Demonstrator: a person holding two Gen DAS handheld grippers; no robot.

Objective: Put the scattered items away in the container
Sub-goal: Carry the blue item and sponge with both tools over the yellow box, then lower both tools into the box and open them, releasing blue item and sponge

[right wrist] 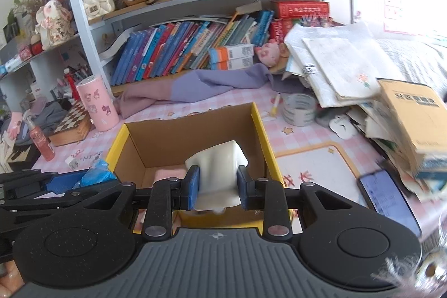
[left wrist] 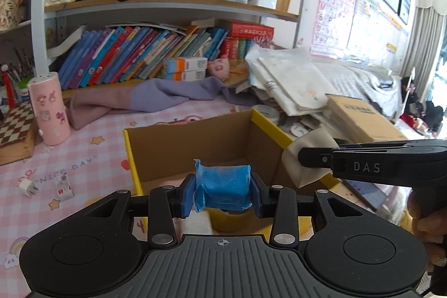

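An open cardboard box with yellow outer walls stands on the pink checked table; it also shows in the right wrist view. My left gripper is shut on a blue plastic-wrapped packet above the box's near edge. My right gripper is shut on a white soft packet over the box; it shows in the left wrist view at the box's right wall. A pink item and a yellow tape roll lie inside the box.
A small white charger plug and a small white packet lie on the table left of the box. A pink cylinder, chessboard box, purple cloth, tape roll, phone and a stack of papers and boxes surround it.
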